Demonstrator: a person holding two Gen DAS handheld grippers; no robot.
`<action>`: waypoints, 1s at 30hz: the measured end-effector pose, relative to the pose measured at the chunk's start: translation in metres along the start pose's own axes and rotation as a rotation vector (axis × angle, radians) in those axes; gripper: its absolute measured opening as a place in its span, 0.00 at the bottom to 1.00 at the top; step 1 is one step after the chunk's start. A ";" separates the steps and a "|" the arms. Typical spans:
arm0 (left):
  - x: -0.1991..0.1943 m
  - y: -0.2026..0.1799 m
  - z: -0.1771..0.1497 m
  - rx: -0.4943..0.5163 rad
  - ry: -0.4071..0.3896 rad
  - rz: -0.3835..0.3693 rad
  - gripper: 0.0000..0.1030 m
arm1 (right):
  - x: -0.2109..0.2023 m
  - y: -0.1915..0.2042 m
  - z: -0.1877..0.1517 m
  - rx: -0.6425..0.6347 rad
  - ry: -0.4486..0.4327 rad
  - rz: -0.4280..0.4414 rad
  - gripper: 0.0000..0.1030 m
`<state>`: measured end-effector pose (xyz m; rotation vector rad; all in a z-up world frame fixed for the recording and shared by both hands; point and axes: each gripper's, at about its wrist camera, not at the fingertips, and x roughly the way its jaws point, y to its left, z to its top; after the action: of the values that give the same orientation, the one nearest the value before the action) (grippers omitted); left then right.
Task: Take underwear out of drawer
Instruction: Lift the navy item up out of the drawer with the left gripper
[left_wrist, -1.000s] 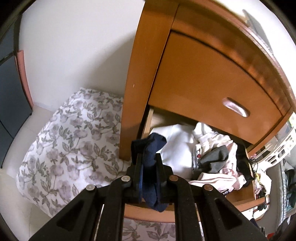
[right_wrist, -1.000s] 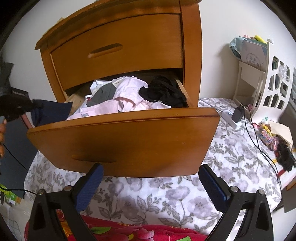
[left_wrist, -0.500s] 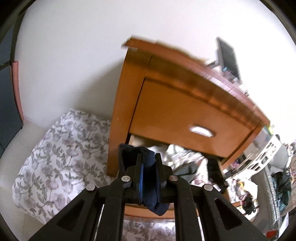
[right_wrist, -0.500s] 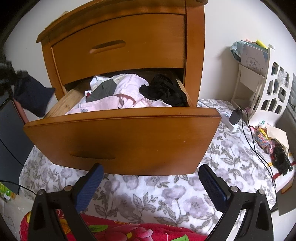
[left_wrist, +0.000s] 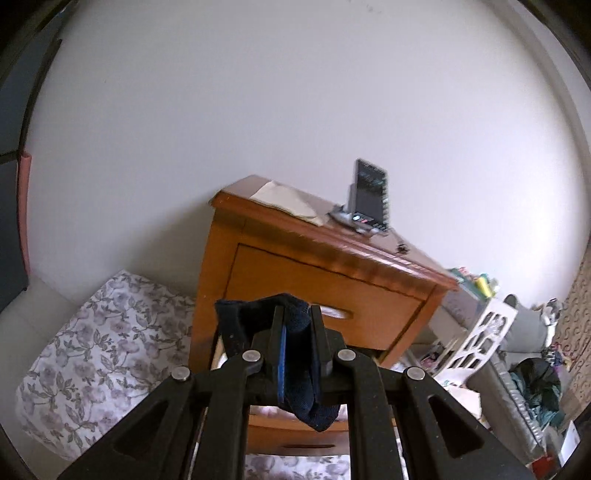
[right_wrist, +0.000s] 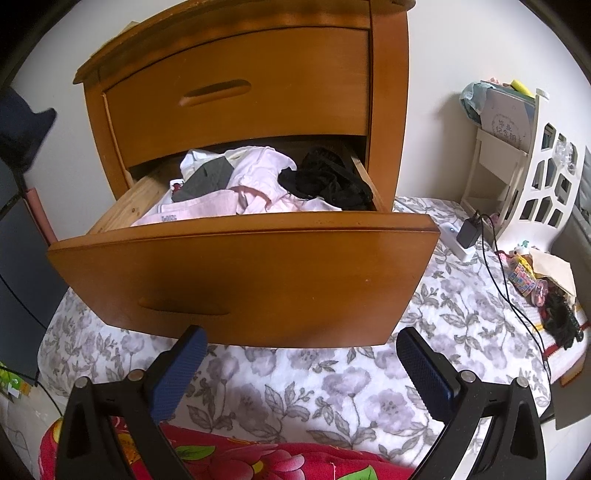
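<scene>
Navy underwear (left_wrist: 295, 354) clamped, held clear above drawer (right_wrist: 243, 280) rim.

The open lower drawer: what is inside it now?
The open drawer holds a heap of pink and white garments, one grey piece and a black piece. Anything under this heap is covered.

The left wrist view looks nearly level from above and to the left of the cabinet (left_wrist: 314, 280), standing well back; wall fills the upper 2 thirds of the frame, and the cabinet's top shows at centre. The right wrist view tilts steeply down, close to the open drawer (right_wrist: 243, 280), whose front fills mid-frame, with the bed (right_wrist: 332, 387) below. The 2 views share the cabinet, the bed and the white shelf (right_wrist: 546, 177) at right.
</scene>
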<state>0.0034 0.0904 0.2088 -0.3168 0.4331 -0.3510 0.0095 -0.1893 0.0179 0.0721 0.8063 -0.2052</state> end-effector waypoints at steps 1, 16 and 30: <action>-0.007 -0.002 -0.002 -0.004 -0.010 -0.008 0.11 | 0.000 0.000 0.000 -0.001 -0.001 -0.001 1.00; -0.019 -0.006 -0.066 -0.039 0.067 -0.020 0.11 | -0.002 0.002 -0.003 -0.020 0.003 -0.012 1.00; 0.065 0.005 -0.155 -0.053 0.373 0.061 0.11 | -0.001 0.001 -0.003 -0.013 0.014 -0.003 1.00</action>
<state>-0.0107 0.0350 0.0506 -0.2888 0.8176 -0.3399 0.0066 -0.1877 0.0162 0.0604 0.8212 -0.2022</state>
